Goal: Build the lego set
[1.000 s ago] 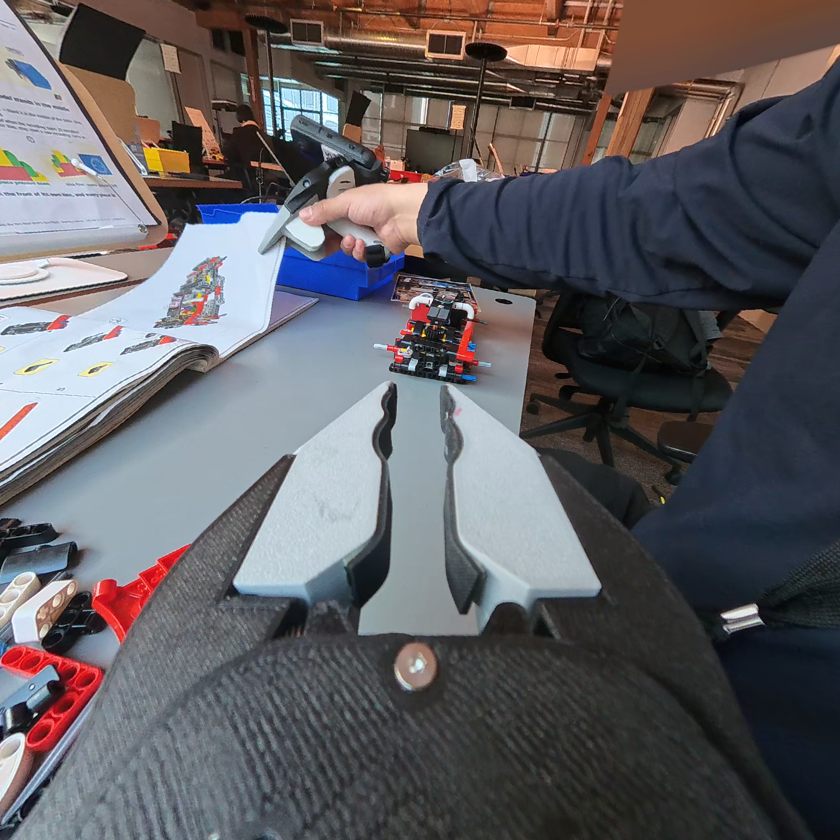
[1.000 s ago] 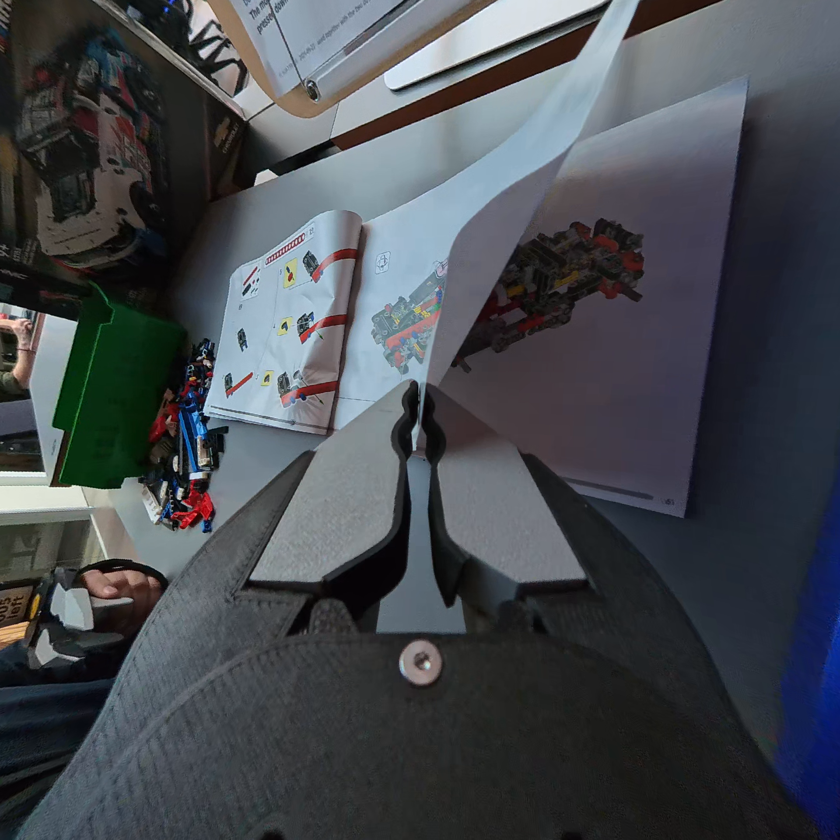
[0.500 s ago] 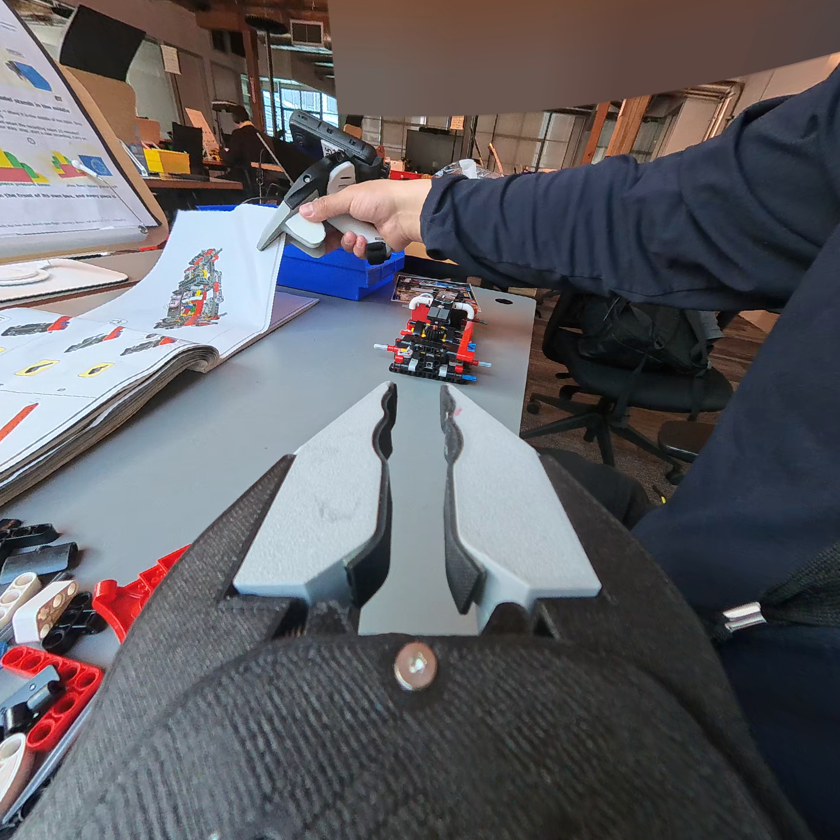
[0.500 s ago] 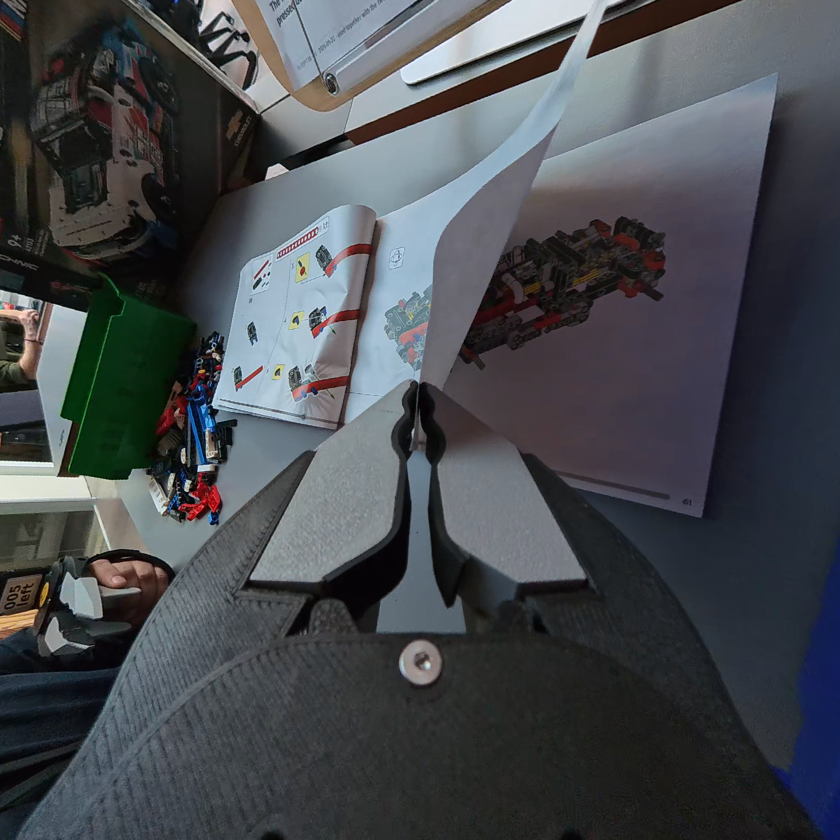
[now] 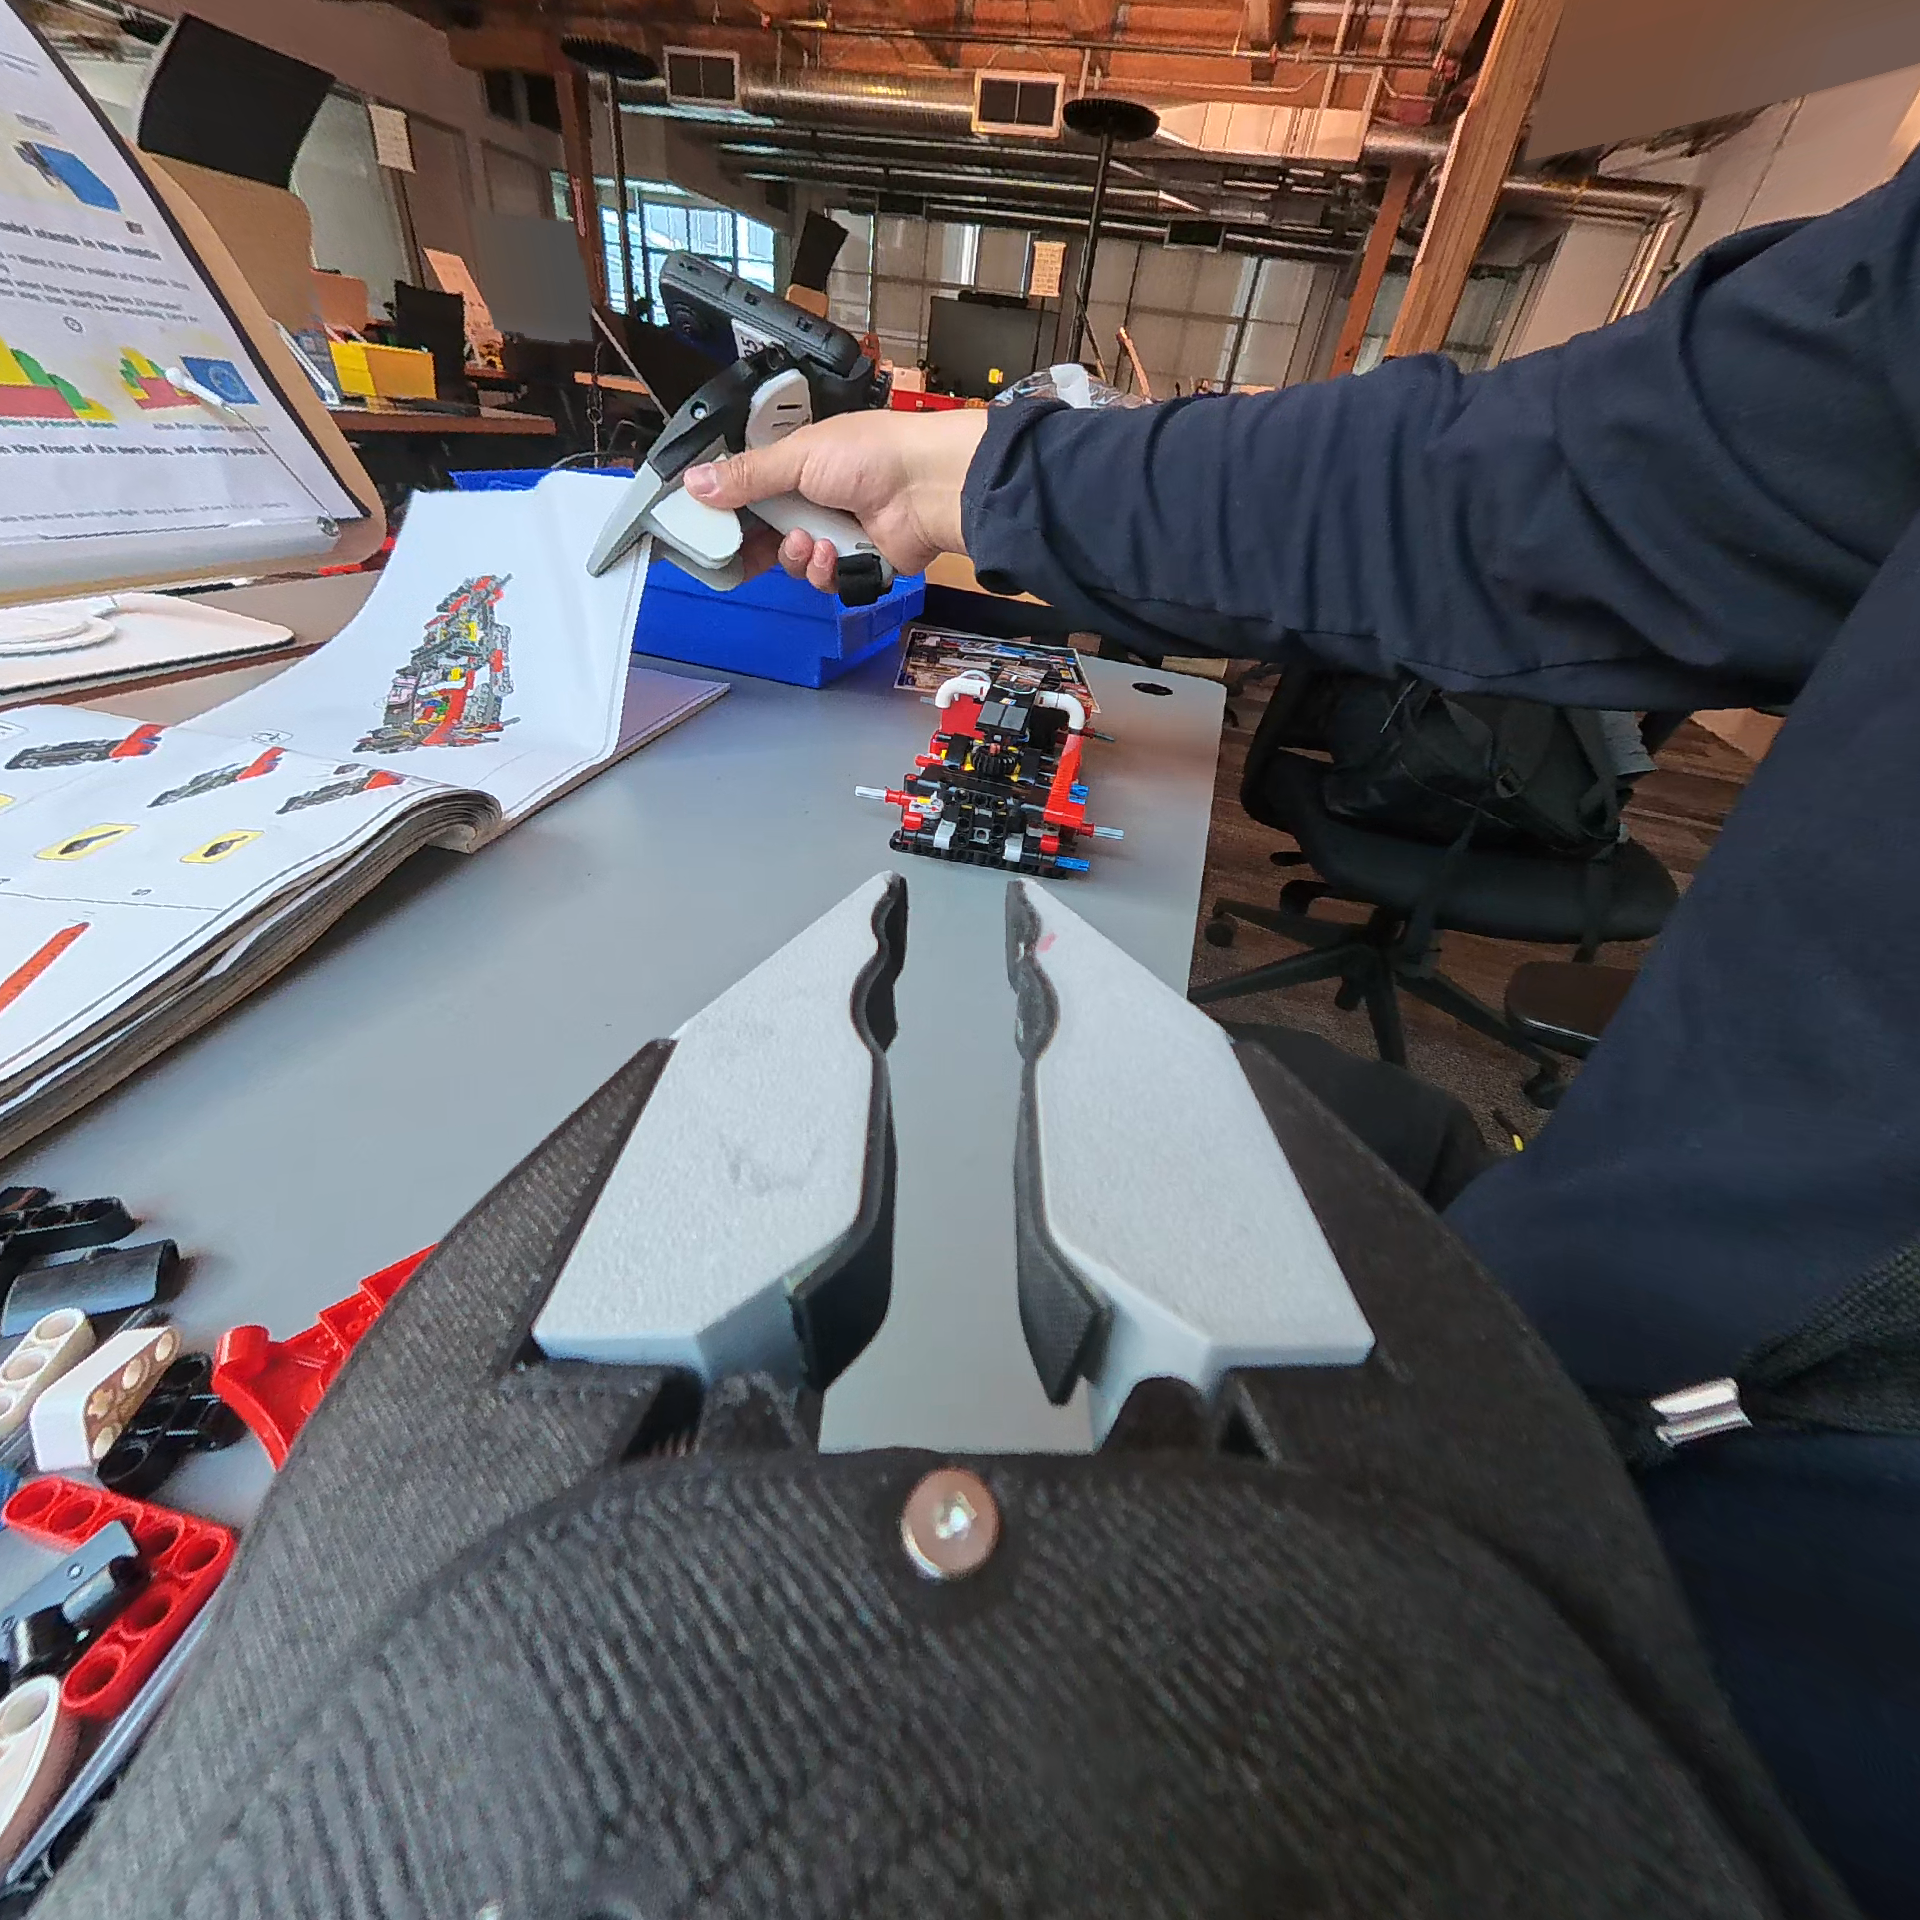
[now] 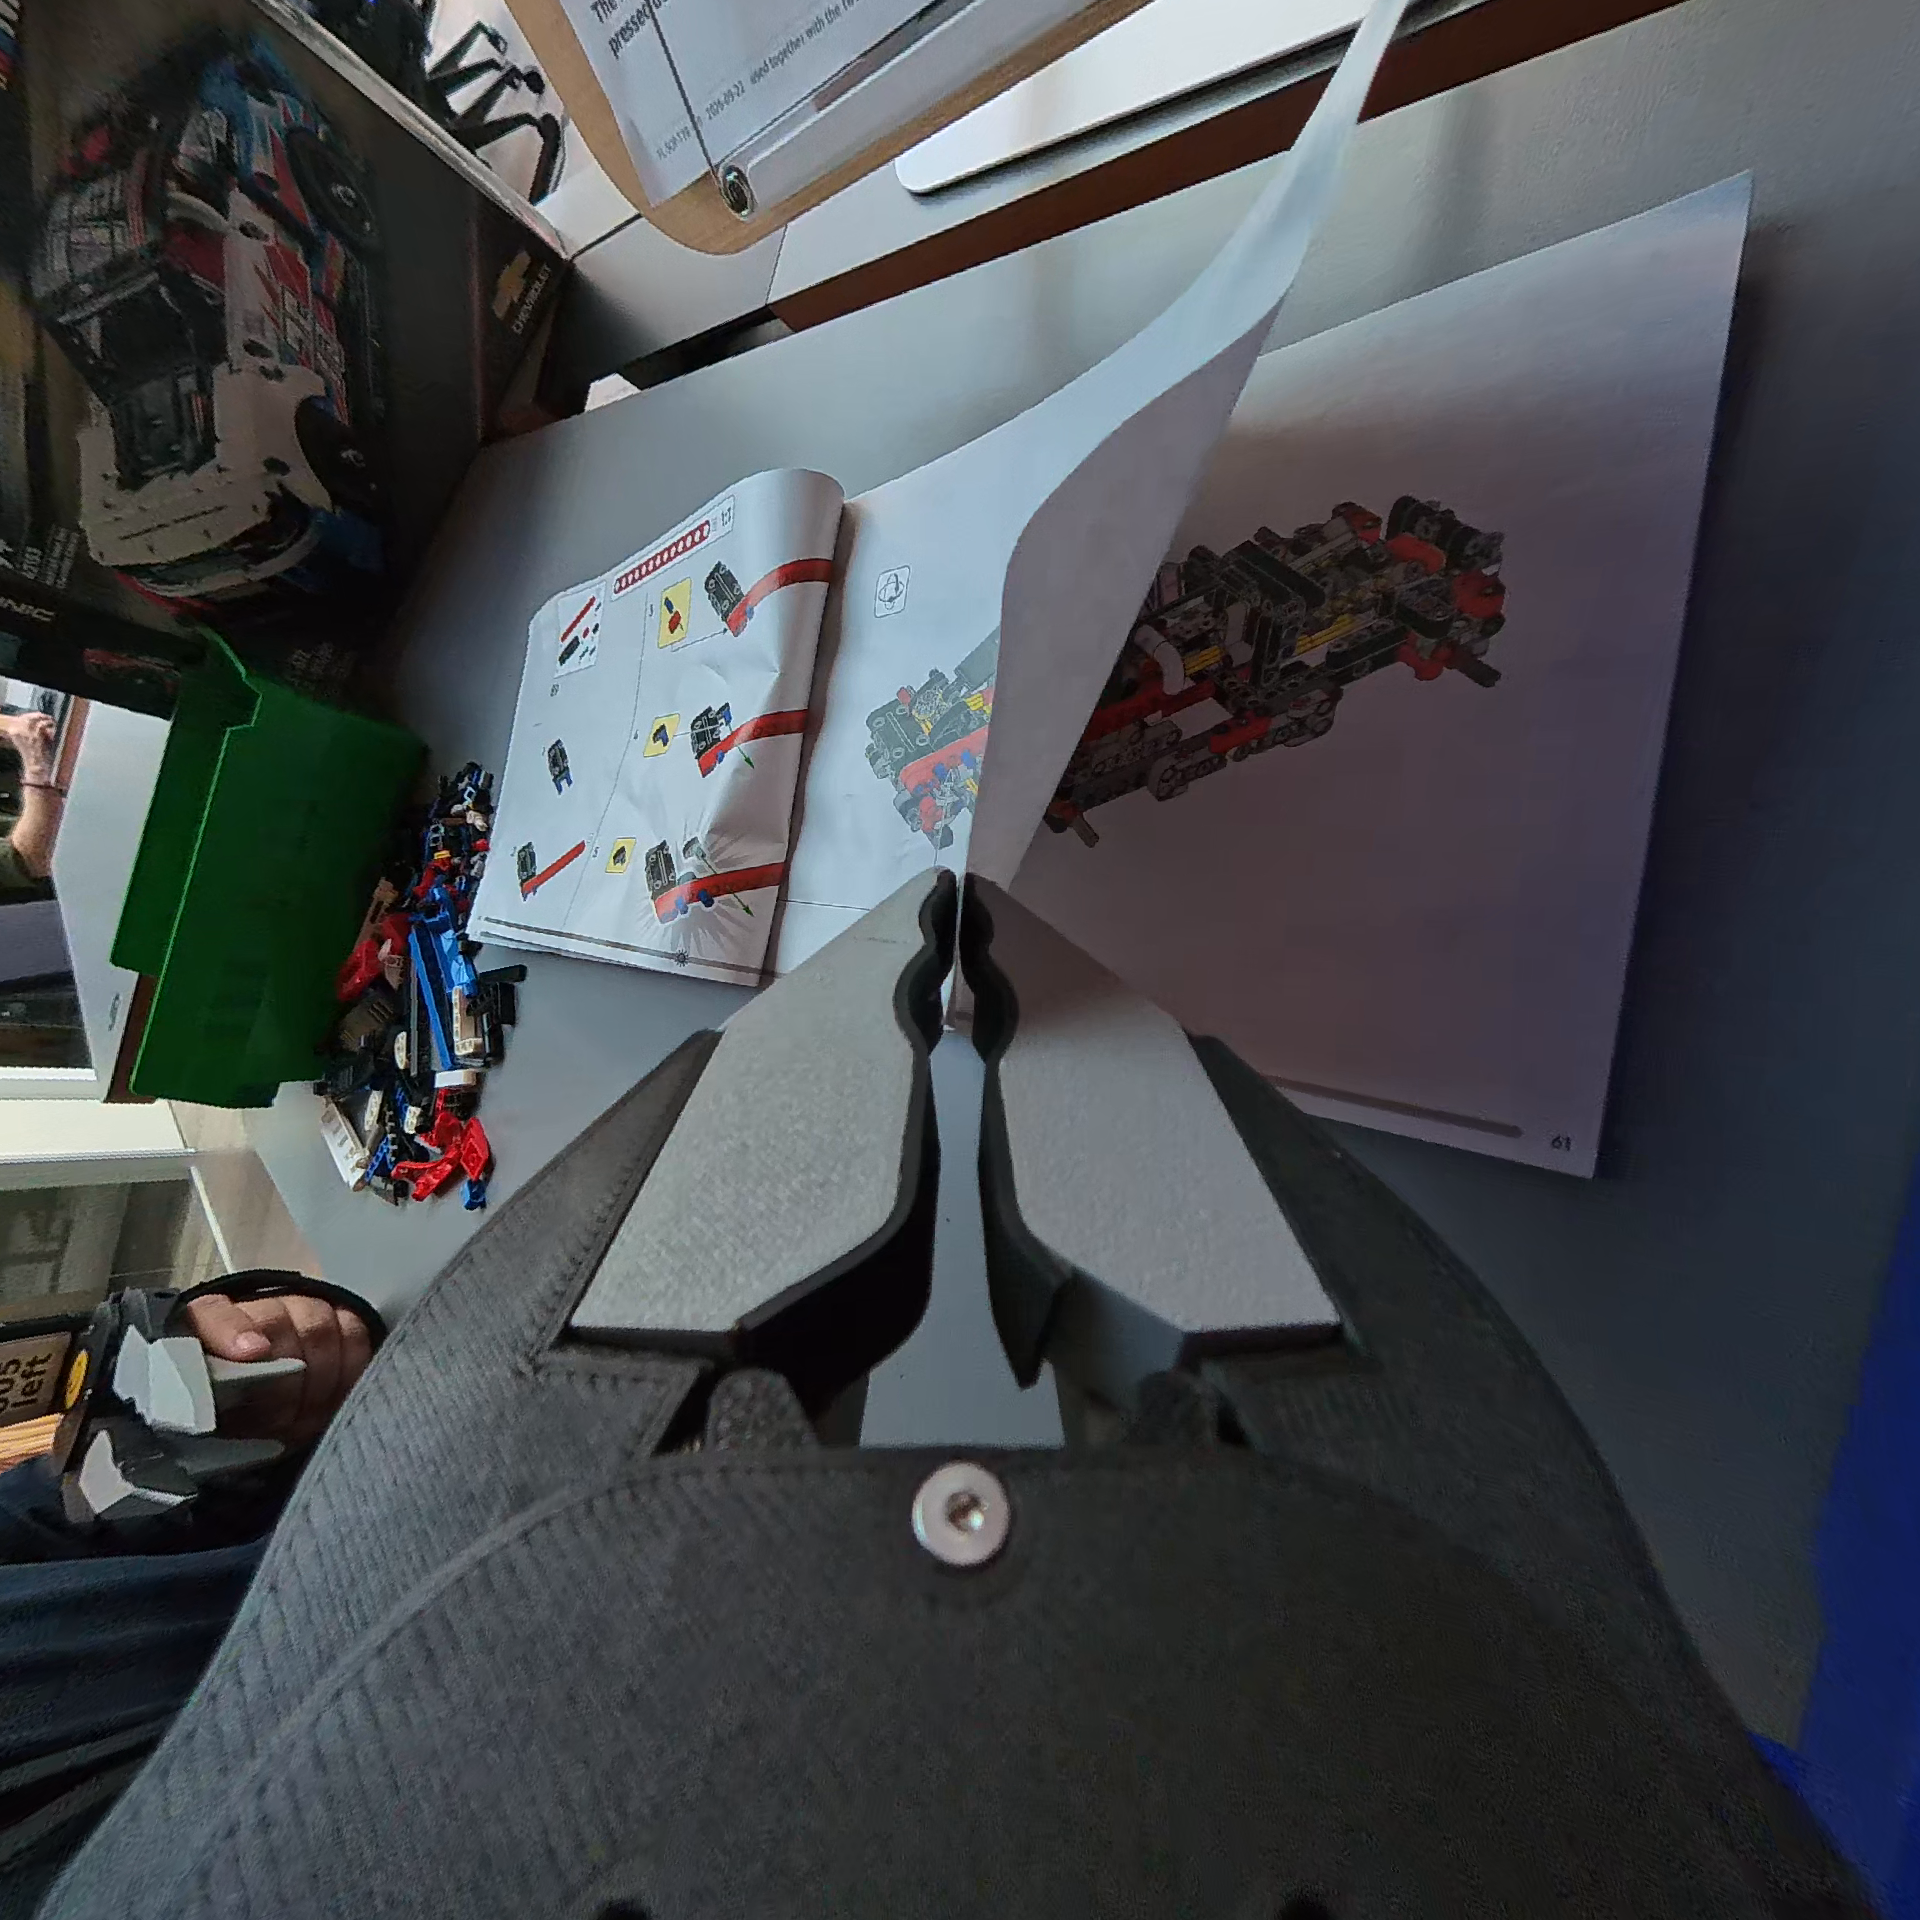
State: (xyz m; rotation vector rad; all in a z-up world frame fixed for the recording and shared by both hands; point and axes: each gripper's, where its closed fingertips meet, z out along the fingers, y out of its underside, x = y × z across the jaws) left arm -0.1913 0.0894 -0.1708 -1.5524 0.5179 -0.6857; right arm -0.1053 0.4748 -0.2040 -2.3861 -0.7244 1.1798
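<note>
Nearby, right gripper (image 6: 957,894) pinches a booklet page (image 6: 1122,520); left gripper (image 5: 954,902), released, faces what looks like a brick model (image 5: 997,769).

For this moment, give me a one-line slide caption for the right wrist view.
Right tool pinches a lifted page of the open instruction booklet on a grey table.

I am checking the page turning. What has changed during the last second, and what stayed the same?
The right gripper, shut on the booklet page, carried it a little further over toward the left pages; the printed page beneath shows more. The left gripper stayed open and empty above the table, and the model did not move.
</note>
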